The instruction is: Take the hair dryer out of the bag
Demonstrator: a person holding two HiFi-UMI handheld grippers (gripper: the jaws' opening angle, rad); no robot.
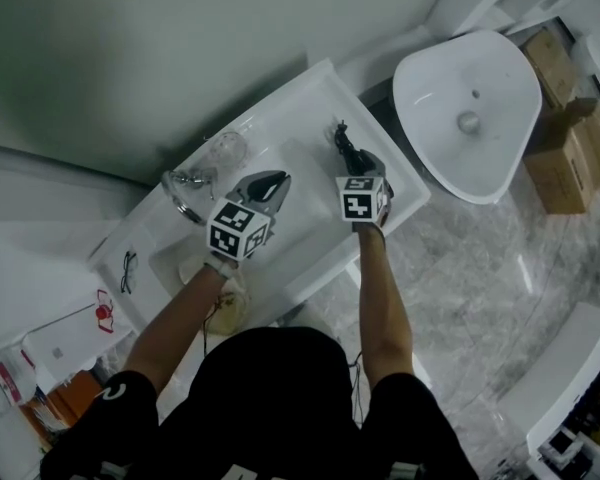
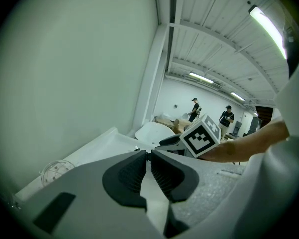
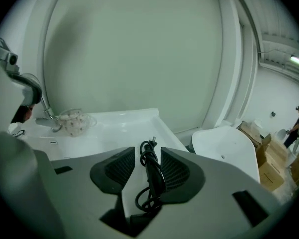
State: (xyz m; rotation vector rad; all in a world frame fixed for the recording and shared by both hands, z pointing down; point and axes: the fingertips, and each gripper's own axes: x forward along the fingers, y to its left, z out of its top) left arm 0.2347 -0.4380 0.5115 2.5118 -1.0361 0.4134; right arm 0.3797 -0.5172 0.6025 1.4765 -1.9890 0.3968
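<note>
A black coiled power cord (image 3: 152, 176) with its plug at the top stands between the jaws of my right gripper (image 3: 147, 164), which is shut on it. In the head view the cord (image 1: 342, 144) sticks out beyond the right gripper (image 1: 353, 165), above the white counter (image 1: 310, 98). The dryer's body does not show clearly. My left gripper (image 1: 276, 182) hovers over the counter to the left of the right one. Its jaws (image 2: 148, 157) are shut with nothing between them. A cream pouch-like thing (image 1: 227, 306) lies by my left forearm.
A chrome tap (image 1: 183, 185) and a clear glass jar (image 1: 225, 149) stand at the counter's back. Spectacles (image 1: 128, 271) lie at its left end. A loose white basin (image 1: 470, 108) and cardboard boxes (image 1: 568, 138) sit on the floor to the right. People stand far off.
</note>
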